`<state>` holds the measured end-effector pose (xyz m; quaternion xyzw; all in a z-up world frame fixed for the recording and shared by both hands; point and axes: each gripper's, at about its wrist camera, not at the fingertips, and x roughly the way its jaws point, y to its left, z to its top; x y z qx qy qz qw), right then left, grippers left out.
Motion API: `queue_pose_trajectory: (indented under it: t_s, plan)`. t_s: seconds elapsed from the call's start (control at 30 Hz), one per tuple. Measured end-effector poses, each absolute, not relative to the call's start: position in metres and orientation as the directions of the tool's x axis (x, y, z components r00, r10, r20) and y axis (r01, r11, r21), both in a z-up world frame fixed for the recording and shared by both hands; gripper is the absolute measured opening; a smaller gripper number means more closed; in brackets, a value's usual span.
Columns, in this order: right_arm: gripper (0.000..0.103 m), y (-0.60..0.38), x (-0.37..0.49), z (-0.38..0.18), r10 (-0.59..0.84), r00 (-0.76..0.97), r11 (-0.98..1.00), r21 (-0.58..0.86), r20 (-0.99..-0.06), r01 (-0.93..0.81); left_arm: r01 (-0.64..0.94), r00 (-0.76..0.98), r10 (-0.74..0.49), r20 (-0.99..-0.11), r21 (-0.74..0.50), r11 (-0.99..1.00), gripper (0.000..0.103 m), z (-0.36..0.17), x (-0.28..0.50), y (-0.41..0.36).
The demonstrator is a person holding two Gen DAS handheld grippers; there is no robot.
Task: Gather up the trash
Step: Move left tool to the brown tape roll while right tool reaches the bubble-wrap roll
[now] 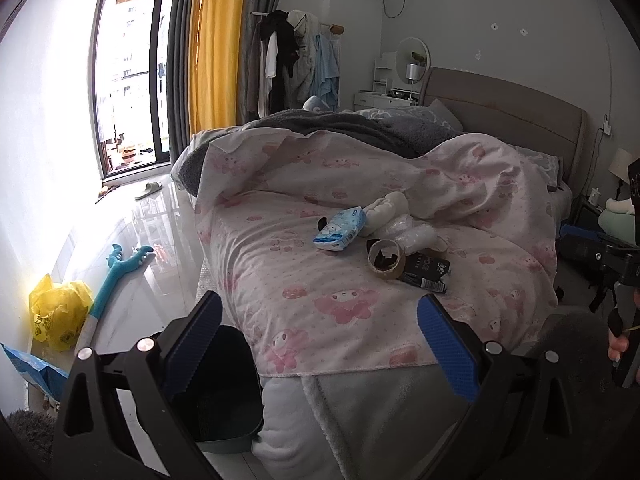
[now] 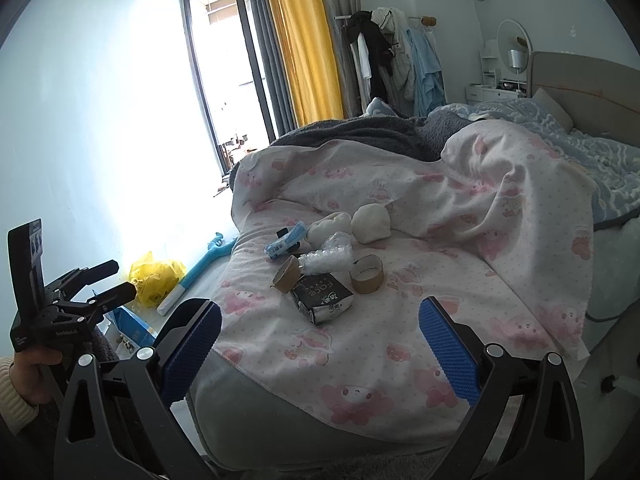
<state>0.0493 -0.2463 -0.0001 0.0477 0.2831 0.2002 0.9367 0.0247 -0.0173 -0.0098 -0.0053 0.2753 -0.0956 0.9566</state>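
Both the left gripper (image 1: 318,326) and right gripper (image 2: 320,330) gape empty; next, probably grab the black packet (image 2: 322,298) mid-frame

The dark bin (image 1: 224,384) beside the bed is half hidden behind the left gripper's fingers (image 1: 192,344). Print on the black packet (image 2: 322,298) is too blurred to read. The blue bag (image 1: 34,368) is cut off by the picture's edge.

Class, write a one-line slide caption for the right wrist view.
Open right gripper faces trash on the pink blanket: black packet, cardboard rolls.
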Motion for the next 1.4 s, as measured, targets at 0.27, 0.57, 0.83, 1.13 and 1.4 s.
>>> queue_pose_trajectory:
  t_s: [0.27, 0.57, 0.83, 1.13, 1.4]
  plan:
    - [0.1, -0.226, 0.087, -0.011, 0.404, 0.728, 0.912, 0.184, -0.553, -0.367, 0.193, 0.801, -0.233, -0.552, -0.13, 0.973, 0.099, -0.025, 0.06, -0.008]
    - [0.1, -0.206, 0.127, -0.022, 0.393, 0.719, 0.911, 0.137, -0.573, -0.389, 0.25, 0.792, -0.267, -0.549, -0.108, 0.962, 0.099, -0.035, 0.088, -0.014]
    - [0.1, -0.202, 0.159, -0.03, 0.434, 0.702, 0.893, 0.166, -0.565, -0.419, 0.321, 0.759, -0.322, -0.566, -0.104, 0.941, 0.099, -0.048, 0.106, -0.034]
    - [0.092, -0.203, 0.184, -0.043, 0.46, 0.662, 0.877, 0.187, -0.592, -0.443, 0.375, 0.728, -0.373, -0.576, -0.122, 0.919, 0.096, -0.061, 0.129, -0.05]
    - [0.079, -0.197, 0.197, -0.056, 0.478, 0.615, 0.861, 0.199, -0.627, -0.467, 0.435, 0.644, -0.489, -0.588, -0.244, 0.867, 0.078, -0.073, 0.152, -0.061]
